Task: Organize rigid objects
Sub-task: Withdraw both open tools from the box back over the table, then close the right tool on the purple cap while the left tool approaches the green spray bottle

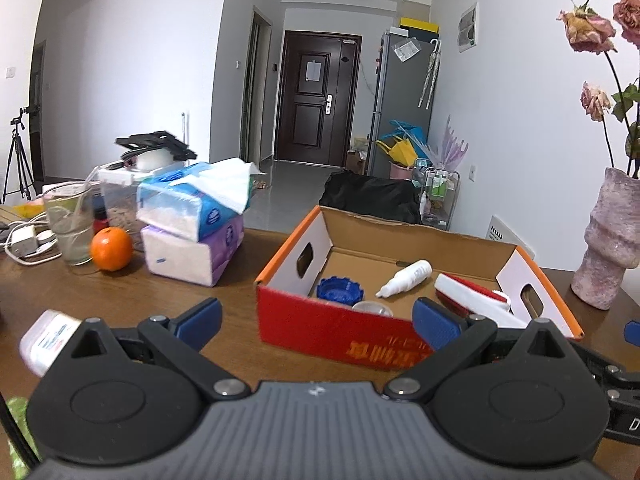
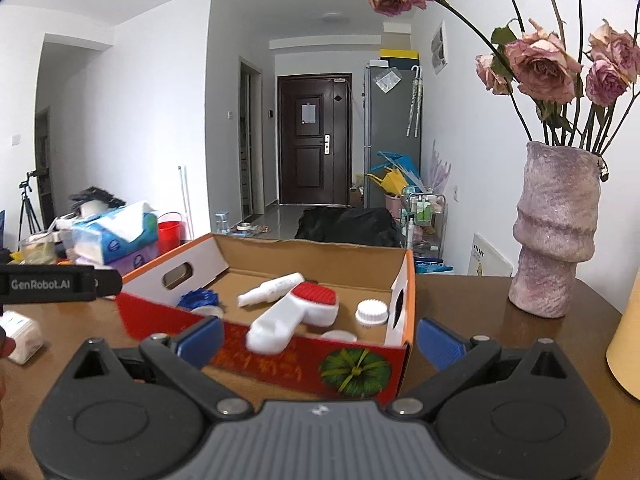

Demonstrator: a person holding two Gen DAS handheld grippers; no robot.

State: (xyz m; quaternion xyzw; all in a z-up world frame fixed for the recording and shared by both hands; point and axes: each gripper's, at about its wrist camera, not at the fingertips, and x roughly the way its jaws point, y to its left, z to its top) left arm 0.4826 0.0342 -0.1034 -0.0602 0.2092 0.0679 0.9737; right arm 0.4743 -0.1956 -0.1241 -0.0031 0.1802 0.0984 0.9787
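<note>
"GenRobot.AI" reads in pale letters on the black body of the left gripper (image 2: 56,284), at 9 o'clock in the right wrist view. Orange characters run across the red front wall of the cardboard box (image 1: 320,320), upside down and too blurred to read.

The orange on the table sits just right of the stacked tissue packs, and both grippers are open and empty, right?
Not quite. The orange sits just left of the stacked tissue packs, as the left wrist view shows. Both the left gripper and right gripper are open and empty.
</note>
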